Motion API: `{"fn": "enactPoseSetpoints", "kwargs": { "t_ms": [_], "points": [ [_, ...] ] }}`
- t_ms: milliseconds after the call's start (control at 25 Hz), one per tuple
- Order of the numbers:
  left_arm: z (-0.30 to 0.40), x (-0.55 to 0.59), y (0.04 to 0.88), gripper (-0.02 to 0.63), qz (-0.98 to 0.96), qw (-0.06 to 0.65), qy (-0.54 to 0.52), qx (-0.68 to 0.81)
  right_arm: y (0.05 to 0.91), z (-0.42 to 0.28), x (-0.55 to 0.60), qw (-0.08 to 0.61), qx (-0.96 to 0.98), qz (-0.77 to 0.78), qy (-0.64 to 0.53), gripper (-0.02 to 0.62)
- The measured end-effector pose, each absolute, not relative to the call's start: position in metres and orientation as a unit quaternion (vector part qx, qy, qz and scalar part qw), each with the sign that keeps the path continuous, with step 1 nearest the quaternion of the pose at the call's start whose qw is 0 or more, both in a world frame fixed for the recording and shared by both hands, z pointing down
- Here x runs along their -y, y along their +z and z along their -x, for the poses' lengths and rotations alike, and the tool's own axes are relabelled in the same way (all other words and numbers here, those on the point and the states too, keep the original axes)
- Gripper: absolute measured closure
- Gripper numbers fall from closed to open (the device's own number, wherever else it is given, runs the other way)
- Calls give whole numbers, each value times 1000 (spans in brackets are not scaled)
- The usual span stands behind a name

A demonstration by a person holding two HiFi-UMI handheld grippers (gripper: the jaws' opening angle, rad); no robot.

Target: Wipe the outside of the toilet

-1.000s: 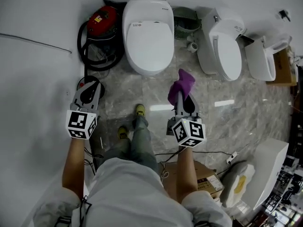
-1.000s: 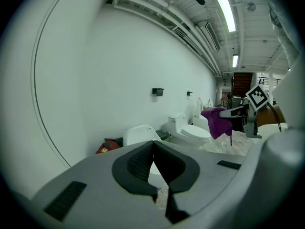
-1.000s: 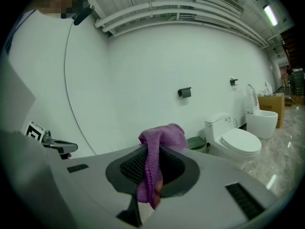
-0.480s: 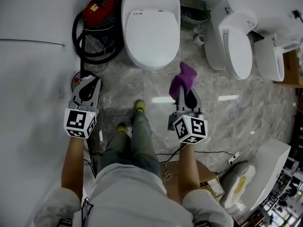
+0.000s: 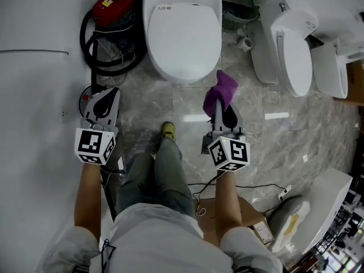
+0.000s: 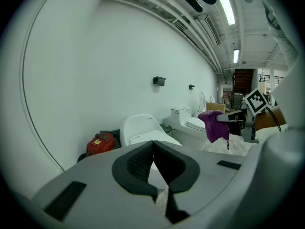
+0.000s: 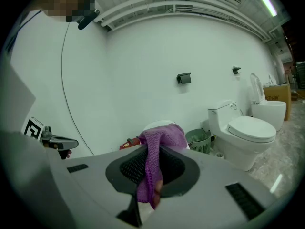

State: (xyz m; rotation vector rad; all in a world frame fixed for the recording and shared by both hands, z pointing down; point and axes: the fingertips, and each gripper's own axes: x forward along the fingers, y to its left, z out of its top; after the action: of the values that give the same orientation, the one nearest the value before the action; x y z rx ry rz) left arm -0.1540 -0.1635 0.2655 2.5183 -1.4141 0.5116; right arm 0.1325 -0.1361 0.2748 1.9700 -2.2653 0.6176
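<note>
A white toilet with its lid down stands against the wall straight ahead; it also shows in the left gripper view as the toilet and, partly hidden by cloth, in the right gripper view. My right gripper is shut on a purple cloth, which hangs just short of the bowl's front right. The cloth is pinched between the pads. My left gripper is shut and holds nothing, out to the left of the bowl near the wall.
A red vacuum cleaner with a black hose sits left of the toilet. A green waste basket and two more white toilets stand to the right. My shoe is on the marble floor; cardboard boxes lie behind.
I have stepped closer to the toilet; both grippers have come forward with me. The cloth stays pinched in the right gripper.
</note>
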Motion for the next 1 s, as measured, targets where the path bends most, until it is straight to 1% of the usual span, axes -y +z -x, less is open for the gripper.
{"fn": "enactPoseSetpoints", "kwargs": {
  "t_ms": [520, 1000],
  "points": [
    [161, 175, 369, 594, -849, 115, 148, 495, 370, -131, 148, 36, 743, -642, 187, 537],
    [156, 189, 454, 592, -853, 101, 132, 495, 451, -122, 158, 16, 753, -634, 177, 537]
  ]
}}
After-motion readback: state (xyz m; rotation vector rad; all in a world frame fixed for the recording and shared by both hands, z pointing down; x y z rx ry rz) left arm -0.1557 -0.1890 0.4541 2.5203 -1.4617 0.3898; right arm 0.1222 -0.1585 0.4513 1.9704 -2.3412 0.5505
